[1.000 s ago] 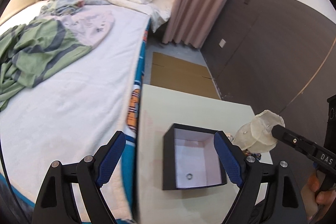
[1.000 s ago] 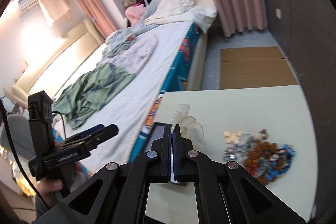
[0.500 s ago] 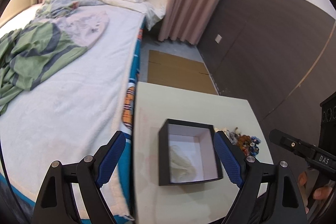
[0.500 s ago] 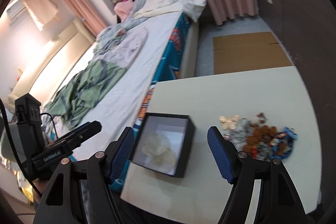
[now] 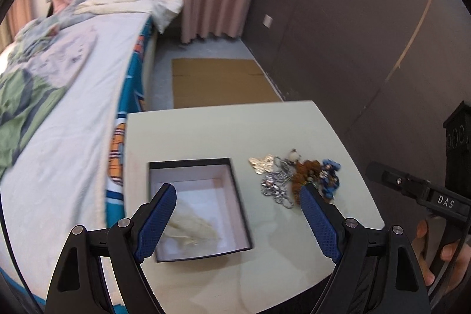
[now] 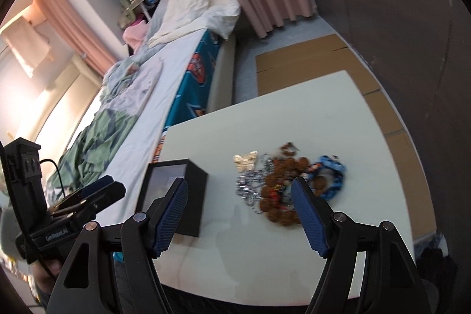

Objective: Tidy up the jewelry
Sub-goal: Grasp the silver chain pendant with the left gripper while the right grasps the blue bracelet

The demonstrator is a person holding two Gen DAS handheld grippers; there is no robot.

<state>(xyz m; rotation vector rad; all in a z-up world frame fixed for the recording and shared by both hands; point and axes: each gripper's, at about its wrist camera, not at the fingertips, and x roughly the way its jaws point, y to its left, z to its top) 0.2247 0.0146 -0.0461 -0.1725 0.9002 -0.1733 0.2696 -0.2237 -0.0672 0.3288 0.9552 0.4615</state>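
Heaped at 3 o'clock of the black box (image 5: 200,208) on the white counter (image 5: 223,125): jewelry pile (image 5: 294,177) of gold butterfly, silver chains, brown beads, blue pieces. Inside the box, a pale translucent pouch (image 5: 194,225), dangling from the right gripper (image 6: 238,211) a second ago. Right gripper now spread wide, empty, above the pile. Left gripper (image 5: 237,221) wide, empty, as before.

— What is different with the right gripper (image 6: 238,194)?
— It is not pinching the clear bag (image 5: 192,225) any more. Its jaws are wide apart with nothing between them.
— Where is the bag?
— It lies inside the black box (image 5: 235,187).
— And the left gripper (image 5: 238,203)?
— It now hangs more to the box's right, toward the jewelry pile (image 5: 294,177).
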